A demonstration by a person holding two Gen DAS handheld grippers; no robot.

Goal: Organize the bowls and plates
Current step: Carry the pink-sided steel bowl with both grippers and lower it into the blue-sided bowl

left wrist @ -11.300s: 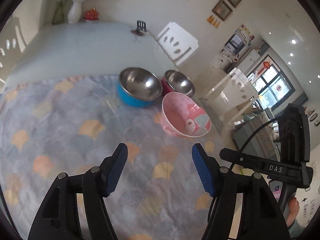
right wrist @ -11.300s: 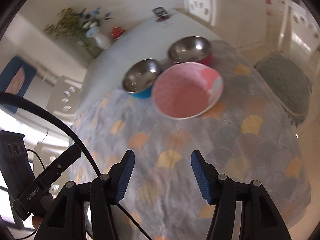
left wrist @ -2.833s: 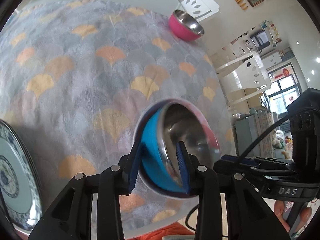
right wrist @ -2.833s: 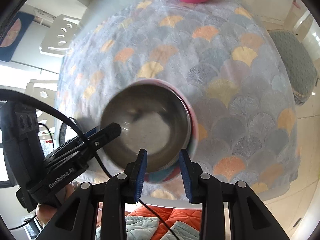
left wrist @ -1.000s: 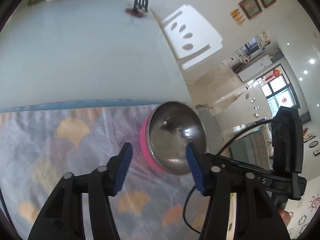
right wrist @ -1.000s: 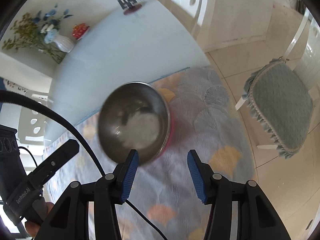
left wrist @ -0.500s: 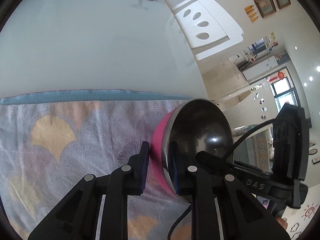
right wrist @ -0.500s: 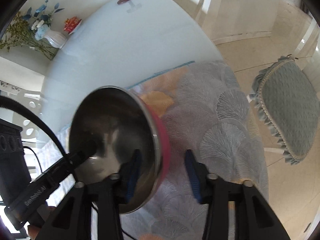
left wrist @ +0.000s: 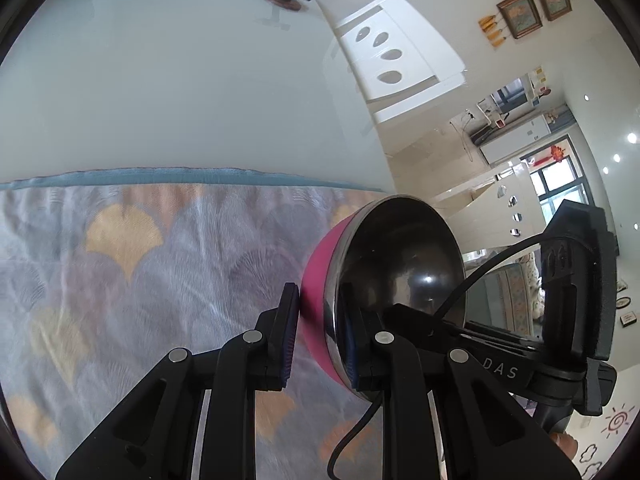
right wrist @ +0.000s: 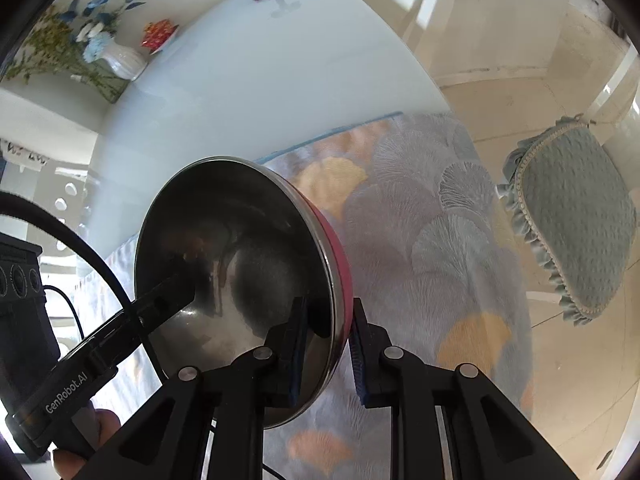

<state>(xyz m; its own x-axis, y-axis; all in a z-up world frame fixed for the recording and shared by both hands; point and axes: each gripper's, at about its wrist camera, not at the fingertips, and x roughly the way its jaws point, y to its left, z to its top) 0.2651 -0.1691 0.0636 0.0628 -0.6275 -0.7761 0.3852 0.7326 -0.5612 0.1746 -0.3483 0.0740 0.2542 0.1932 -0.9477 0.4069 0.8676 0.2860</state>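
Tilting on edge, the pink bowl (left wrist: 320, 264) faces sideways between both claws.

Bowl (left wrist: 400, 272): polished steel inside, mirror-glossy with reflections; outer shell smooth pink, plastic-looking. Both tongs, left (left wrist: 318, 334) and right (right wrist: 326, 346), are matt black plastic with ribbed blue pads (right wrist: 357, 364) and bright metal screws. Worktop (left wrist: 160, 80) is smooth, glossy, pale; cloth (left wrist: 160, 264) on it is soft, matt, printed fabric.

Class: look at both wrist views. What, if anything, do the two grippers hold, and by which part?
Both hold the pink steel-lined bowl by its rim: the left gripper and the right gripper each clamp the wall on opposite sides, one pad inside and one outside.
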